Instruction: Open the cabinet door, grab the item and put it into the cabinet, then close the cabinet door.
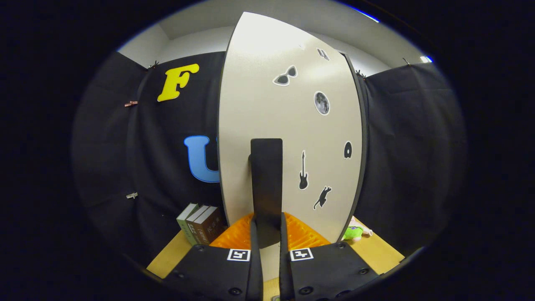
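At the bottom centre of the frame the gripper (266, 234) has its two fingers (253, 251) drawn in narrow, one on each side of the lower end of the black door handle (266, 184). They appear to press on it from both sides, though the fisheye bend makes the contact hard to judge for certain. Each finger block carries a small square marker on its top face.

The handle is a tall, flat bar that rises from between the fingers up to the middle of the frame, standing against the cabinet door (288, 125). The door is a pale, off-white panel filling the centre of the picture, with a dark edge on its right side. Black stickers are scattered over its right half: sunglasses, a moon, a guitar, a cat.

Below the door, just behind the fingers, an orange ribbed item (301, 236) lies on the wooden table (376, 251).

Lower left, beside the door's bottom corner, three books (199, 223) stand together on the table. Lower right, just past the door's right edge, a green and pink soft toy (354, 231) lies on the tabletop.
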Action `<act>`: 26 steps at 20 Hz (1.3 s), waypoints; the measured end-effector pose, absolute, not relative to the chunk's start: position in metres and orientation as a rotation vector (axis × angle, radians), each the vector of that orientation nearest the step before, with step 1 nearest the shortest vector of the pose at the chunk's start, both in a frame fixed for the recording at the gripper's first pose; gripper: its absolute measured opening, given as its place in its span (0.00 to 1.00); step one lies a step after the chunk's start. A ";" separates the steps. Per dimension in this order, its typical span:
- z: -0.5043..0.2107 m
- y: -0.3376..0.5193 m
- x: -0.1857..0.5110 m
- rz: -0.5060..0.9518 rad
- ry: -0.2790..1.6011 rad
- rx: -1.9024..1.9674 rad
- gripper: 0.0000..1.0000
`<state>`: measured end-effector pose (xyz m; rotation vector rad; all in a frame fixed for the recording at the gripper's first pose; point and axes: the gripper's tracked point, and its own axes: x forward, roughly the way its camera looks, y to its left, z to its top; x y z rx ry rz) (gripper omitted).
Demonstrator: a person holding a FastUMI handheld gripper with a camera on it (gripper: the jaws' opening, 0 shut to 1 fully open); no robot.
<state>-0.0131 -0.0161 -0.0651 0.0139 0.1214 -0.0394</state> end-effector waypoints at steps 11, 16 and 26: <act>-0.057 -0.106 -0.096 0.157 0.109 0.043 0.19; -0.053 -0.161 -0.122 0.174 0.107 0.039 0.19; -0.048 -0.242 -0.139 0.070 0.087 0.025 0.18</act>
